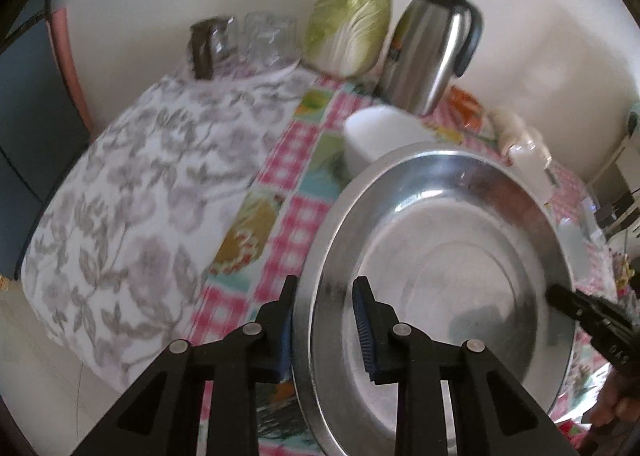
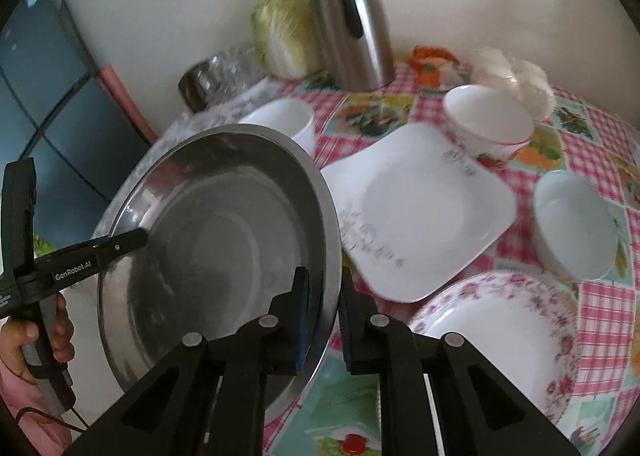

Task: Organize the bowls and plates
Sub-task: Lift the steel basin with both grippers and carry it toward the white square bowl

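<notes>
A large steel basin (image 1: 440,264) is held between both grippers above the table. My left gripper (image 1: 326,316) is shut on its left rim. My right gripper (image 2: 322,304) is shut on its right rim, and the basin (image 2: 208,240) tilts in that view. The left gripper (image 2: 132,242) shows at the basin's far rim in the right wrist view. The right gripper (image 1: 560,296) shows at the basin's far rim in the left wrist view. A white square plate (image 2: 416,212), a floral round plate (image 2: 500,332) and three white bowls (image 2: 488,124) (image 2: 572,224) (image 2: 280,120) lie on the table.
A steel thermos jug (image 2: 352,20), a cabbage (image 2: 284,32) and glassware (image 2: 224,68) stand at the back by the wall. A grey floral cloth (image 1: 132,196) covers the table's left part. A white bowl (image 1: 380,132) sits behind the basin.
</notes>
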A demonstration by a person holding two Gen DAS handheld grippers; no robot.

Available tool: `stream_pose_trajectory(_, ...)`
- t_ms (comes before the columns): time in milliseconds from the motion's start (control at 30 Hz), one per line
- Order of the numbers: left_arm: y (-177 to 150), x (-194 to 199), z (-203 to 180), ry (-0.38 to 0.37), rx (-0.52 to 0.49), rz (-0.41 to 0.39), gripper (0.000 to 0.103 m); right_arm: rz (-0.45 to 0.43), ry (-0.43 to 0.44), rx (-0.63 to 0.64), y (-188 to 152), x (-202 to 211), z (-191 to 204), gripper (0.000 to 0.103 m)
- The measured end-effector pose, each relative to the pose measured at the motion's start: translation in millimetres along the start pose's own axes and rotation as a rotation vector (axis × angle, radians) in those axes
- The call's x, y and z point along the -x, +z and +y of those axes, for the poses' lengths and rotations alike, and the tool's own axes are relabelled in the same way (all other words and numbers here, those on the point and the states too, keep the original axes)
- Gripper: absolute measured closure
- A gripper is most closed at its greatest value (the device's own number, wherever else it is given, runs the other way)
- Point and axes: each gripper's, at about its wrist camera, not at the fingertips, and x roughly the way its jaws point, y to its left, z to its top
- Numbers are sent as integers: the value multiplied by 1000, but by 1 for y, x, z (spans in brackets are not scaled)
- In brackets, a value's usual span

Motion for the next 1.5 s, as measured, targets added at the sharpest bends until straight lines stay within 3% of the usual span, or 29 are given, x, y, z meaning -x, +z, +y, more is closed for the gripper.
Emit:
stream_pose_trajectory(300, 49, -1, -88, -79, -76, 5, 73, -118, -28, -190, 12, 46, -75, 89)
stream_pose_trajectory(533, 67, -15, -146, -130, -106, 21, 73, -182, -50, -305, 14, 69, -128, 87)
stream_pose_trajectory(833, 68, -52, -157, -222, 31, 84, 73, -206, -71, -338, 17, 77, -161, 87)
stream_pose_trajectory(1200, 62, -89, -159, -237, 131, 127, 71, -160, -83, -356, 22, 48, -185, 86)
stream_pose_trajectory(1500, 64, -103, -131, -214, 192, 137, 71, -90, -97, -315, 27, 17, -170, 86)
